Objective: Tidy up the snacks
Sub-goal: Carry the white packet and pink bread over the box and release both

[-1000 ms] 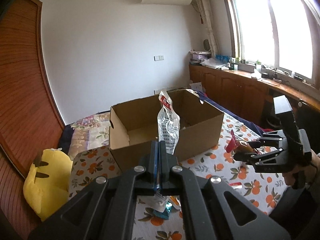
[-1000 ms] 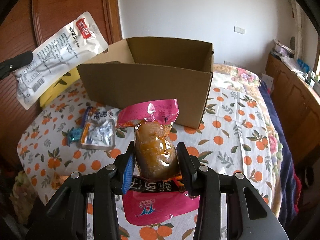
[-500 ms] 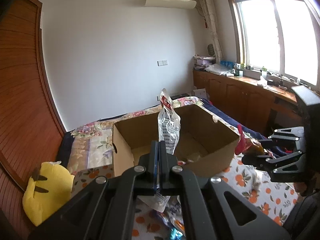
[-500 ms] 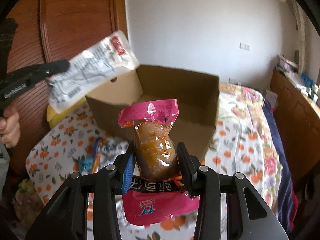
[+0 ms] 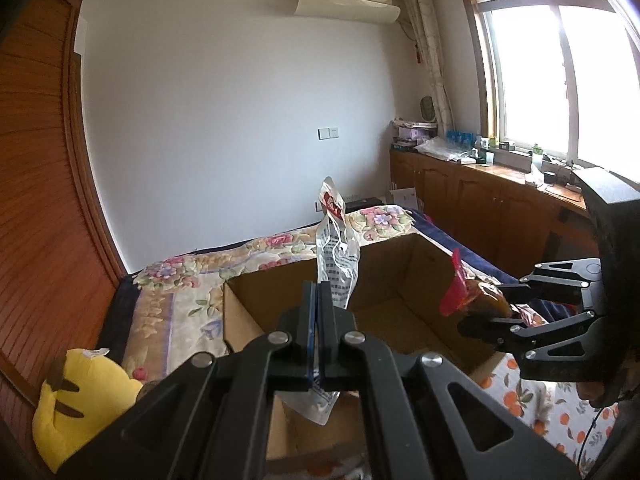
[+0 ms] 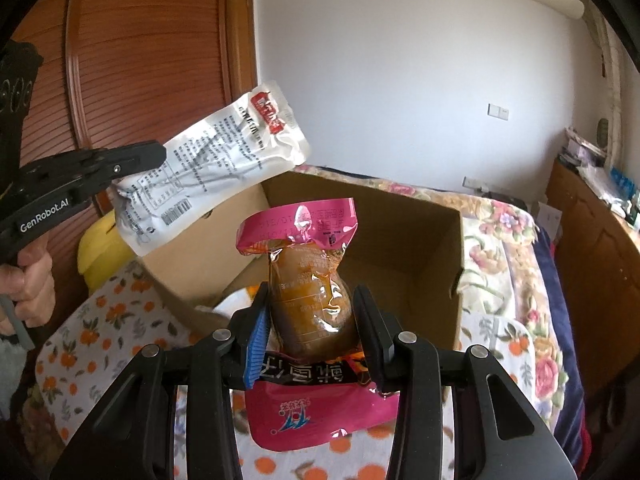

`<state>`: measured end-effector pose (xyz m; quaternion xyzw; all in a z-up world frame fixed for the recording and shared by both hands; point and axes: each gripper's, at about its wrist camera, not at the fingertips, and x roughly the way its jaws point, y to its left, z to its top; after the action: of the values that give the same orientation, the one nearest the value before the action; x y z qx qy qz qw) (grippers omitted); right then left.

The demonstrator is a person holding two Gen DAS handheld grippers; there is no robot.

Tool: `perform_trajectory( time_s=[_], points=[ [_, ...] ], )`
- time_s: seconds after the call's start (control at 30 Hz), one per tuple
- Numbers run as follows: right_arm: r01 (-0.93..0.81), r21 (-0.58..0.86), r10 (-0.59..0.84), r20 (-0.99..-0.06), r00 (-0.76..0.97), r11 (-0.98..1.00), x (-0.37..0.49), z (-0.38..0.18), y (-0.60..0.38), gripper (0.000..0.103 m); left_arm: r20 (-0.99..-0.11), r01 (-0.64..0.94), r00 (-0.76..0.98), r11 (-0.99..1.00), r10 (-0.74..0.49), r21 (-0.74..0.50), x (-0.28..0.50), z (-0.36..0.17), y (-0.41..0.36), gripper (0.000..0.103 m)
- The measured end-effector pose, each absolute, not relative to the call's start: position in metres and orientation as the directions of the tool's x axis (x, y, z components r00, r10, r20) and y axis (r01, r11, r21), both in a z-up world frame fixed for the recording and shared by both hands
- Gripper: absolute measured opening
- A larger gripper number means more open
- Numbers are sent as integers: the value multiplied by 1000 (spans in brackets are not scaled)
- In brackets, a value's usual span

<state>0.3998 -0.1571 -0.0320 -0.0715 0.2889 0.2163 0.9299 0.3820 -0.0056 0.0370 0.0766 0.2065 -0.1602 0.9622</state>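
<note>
Clamped flat between the fully closed jaws of the left gripper [image 5: 319,312] is a white snack packet [image 5: 336,264] with a red label at its far end; the jaws meet on its near part, and the rest of the packet sticks up and forward over the near-left part of an open cardboard box [image 5: 424,280]. In the right wrist view the same packet [image 6: 208,176] is seen held out from the left, above the box's left wall, with a hand [image 6: 32,284] gripping the tool's handle at the left edge.

The right gripper [image 6: 310,320] is set partly open, its jaws pressed against both sides of a pink-topped pouch [image 6: 308,280] holding something brown and rounded. The pouch stands upright between the jaws, its pink lower edge hanging down near the camera. It is held above the near edge of the box [image 6: 420,240], with the open inside of the box directly beyond it. In the left wrist view this gripper [image 5: 480,304] is seen at the right, over the box's right wall, with the red end of the pouch [image 5: 460,292] pointing inward.

The box rests on a bed [image 6: 100,320] covered with an orange-patterned sheet. A yellow plush toy [image 5: 76,396] lies at the near left of the bed, beside a wooden wardrobe [image 5: 36,200].
</note>
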Motion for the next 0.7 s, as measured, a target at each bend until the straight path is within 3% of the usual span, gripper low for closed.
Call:
perform_trajectory(
  time_s=[0.57, 0.7],
  points=[
    [-409, 18, 323, -646, 692, 912, 453, -82, -158, 41, -548, 366, 790, 929, -276, 59, 408, -24, -29, 0],
    [-401, 28, 318, -662, 679, 916, 455, -89, -158, 43, -560, 361, 783, 931, -271, 54, 410, -26, -31, 5]
  ],
)
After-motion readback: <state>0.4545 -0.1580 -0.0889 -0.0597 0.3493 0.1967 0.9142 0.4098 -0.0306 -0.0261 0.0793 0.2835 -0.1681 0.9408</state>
